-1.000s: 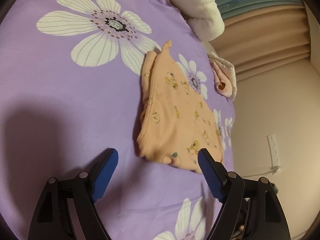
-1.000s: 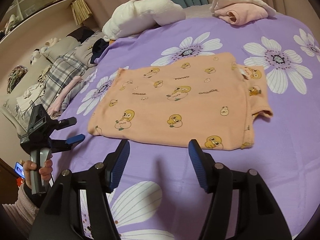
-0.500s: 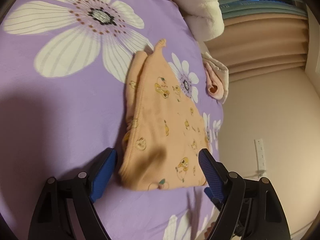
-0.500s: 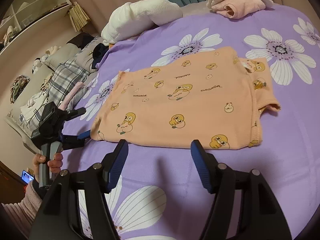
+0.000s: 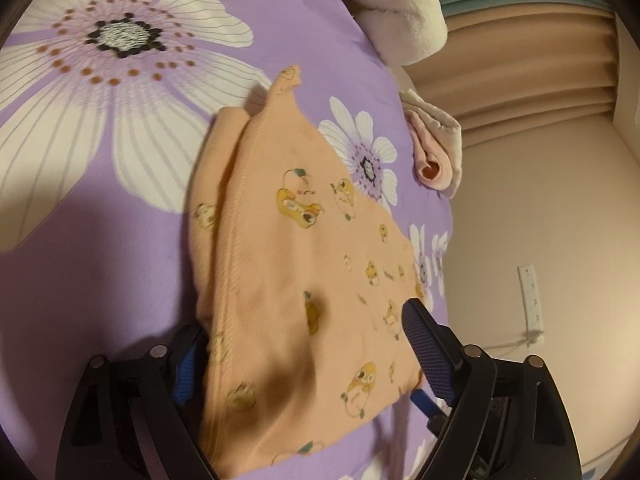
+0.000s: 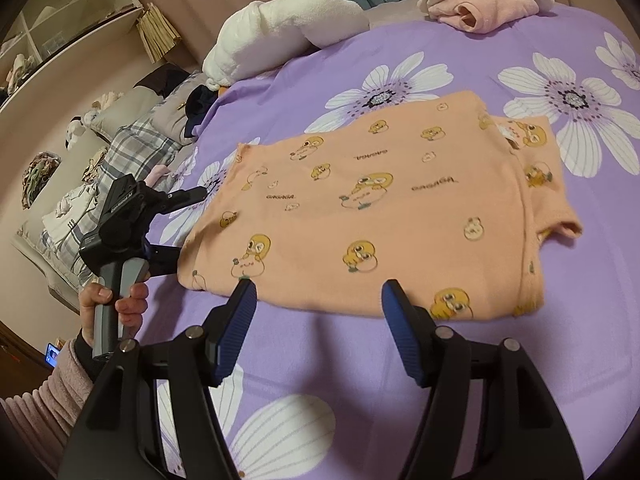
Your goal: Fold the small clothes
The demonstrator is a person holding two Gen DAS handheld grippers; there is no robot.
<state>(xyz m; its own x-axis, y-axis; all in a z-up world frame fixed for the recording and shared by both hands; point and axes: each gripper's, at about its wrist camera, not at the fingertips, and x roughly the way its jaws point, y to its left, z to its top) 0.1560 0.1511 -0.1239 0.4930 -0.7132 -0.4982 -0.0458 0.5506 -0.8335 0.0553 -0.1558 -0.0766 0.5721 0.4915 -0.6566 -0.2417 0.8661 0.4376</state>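
Observation:
A peach garment [image 5: 280, 260] printed with yellow ducks lies flat and partly folded on the purple flowered bedspread [image 5: 80, 240]. My left gripper [image 5: 304, 328] has its jaws opening around the garment's near edge. That edge lies between the fingers and covers part of the left finger [image 5: 186, 372]; the pads do not press on it. In the right wrist view a hand holds the left gripper [image 6: 186, 226] at the garment's [image 6: 400, 208] left end. My right gripper [image 6: 318, 286] is open just short of the garment's long front edge, nothing between its fingers.
A folded pink garment [image 6: 484, 10] and a white fluffy bundle [image 6: 280, 36] lie at the far side of the bed. Plaid and other clothes [image 6: 132, 148] are piled off the bed's left edge. Curtains [image 5: 520, 80] and a wall stand close beyond.
The left gripper moved forward until the garment's end came between its fingers, and its jaws widened. The right gripper stayed nearly in place.

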